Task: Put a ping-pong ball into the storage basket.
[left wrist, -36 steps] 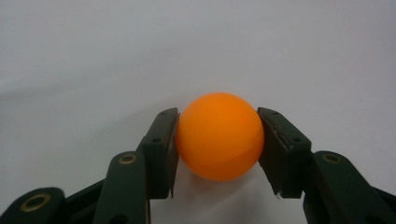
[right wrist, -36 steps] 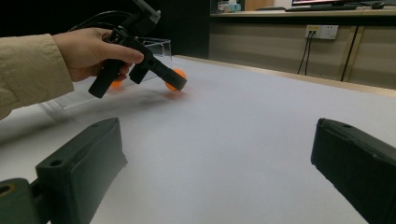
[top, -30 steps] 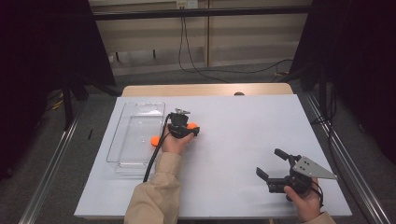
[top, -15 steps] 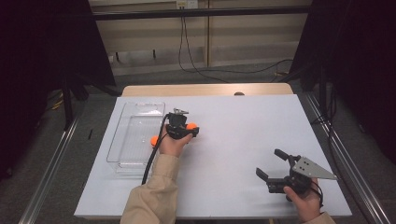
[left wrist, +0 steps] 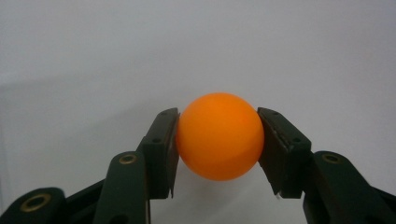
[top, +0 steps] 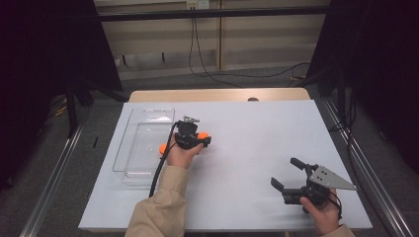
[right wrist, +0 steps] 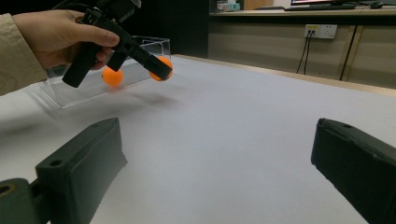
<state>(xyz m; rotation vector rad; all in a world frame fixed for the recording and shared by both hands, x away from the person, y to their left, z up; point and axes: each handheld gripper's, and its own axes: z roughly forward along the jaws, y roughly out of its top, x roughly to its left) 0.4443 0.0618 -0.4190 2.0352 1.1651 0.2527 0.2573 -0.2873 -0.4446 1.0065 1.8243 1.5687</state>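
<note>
The left tool [top: 193,139] is clamped on an orange ball [left wrist: 219,136]: in the left gripper view both black jaws press against the ball's sides at 3 and 9 o'clock, with the white worktop [top: 257,143] behind it. In the high view the tool sits just beside the right wall of a clear plastic tray [top: 143,143], which lies toward 9 o'clock on the worktop. The held ball shows there as an orange spot at the tool's 3 o'clock side. A second orange ball [top: 163,148] sits at the tool's 8 o'clock, near the tray's right wall; whether it lies inside the tray or just beside it, I cannot tell. In the right gripper view the held ball hangs slightly above the worktop, with the second ball to its left.

The right tool [top: 289,177] rests near 5 o'clock on the worktop, well apart from the tray, its jaws spread wide and holding nothing.
</note>
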